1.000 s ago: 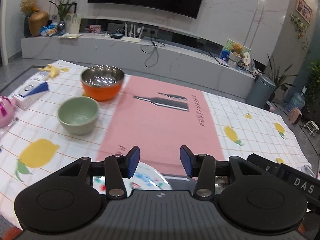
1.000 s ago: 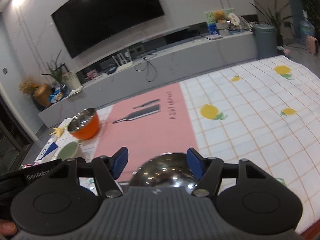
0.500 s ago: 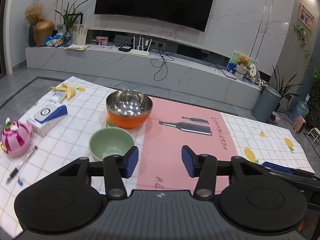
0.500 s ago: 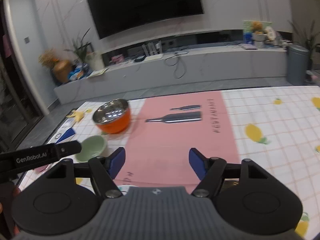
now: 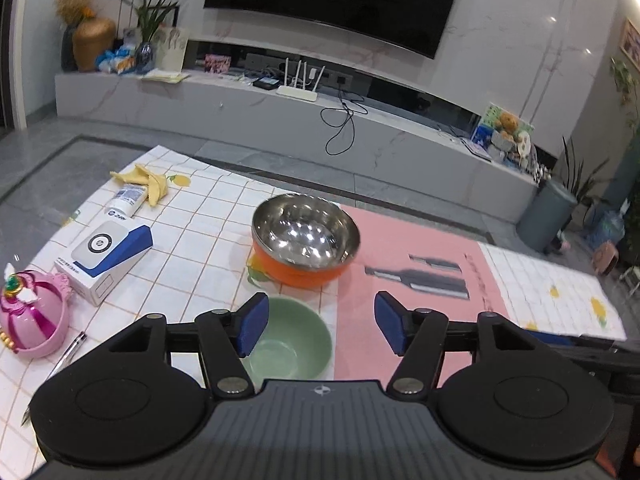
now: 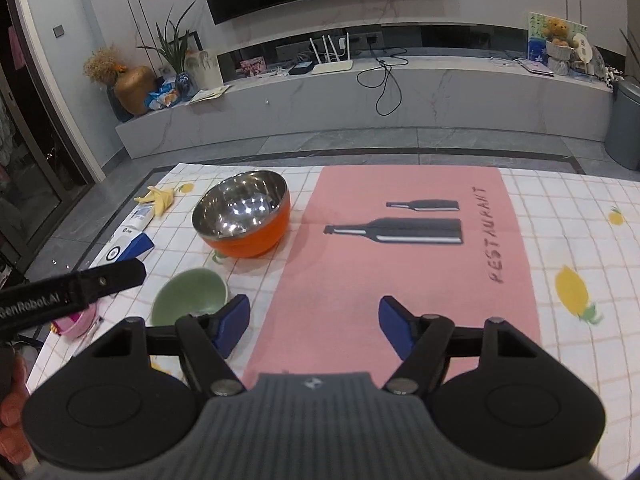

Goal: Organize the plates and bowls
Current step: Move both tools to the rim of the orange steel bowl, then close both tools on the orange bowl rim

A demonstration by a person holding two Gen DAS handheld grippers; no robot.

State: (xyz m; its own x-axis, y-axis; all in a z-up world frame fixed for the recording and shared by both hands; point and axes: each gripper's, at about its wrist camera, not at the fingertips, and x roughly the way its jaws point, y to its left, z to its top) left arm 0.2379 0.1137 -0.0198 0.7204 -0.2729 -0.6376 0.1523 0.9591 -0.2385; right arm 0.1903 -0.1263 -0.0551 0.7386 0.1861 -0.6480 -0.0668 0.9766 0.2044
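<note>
An orange bowl with a steel inside (image 5: 306, 240) (image 6: 244, 216) stands on the checked cloth at the left edge of the pink mat (image 6: 400, 272). A small green bowl (image 5: 290, 342) (image 6: 190, 296) sits nearer, just in front of it. My left gripper (image 5: 320, 326) hovers above the green bowl, its jaws opening and nothing pressed between the pads. My right gripper (image 6: 314, 324) is open over the pink mat, empty. The left gripper's black body (image 6: 72, 292) shows at the left of the right wrist view.
A white and blue box (image 5: 106, 256), a tube (image 5: 128, 200), a banana peel (image 5: 150, 182), a pink toy pot (image 5: 32, 314) and a pen (image 5: 66, 356) lie on the left of the cloth. Beyond the table edge are the floor and a long TV bench (image 6: 360, 96).
Both grippers have drawn back from a patterned plate and a steel bowl at the near edge, which are now out of view. The left jaws stand wider. Both bowls sit nearer the left gripper.
</note>
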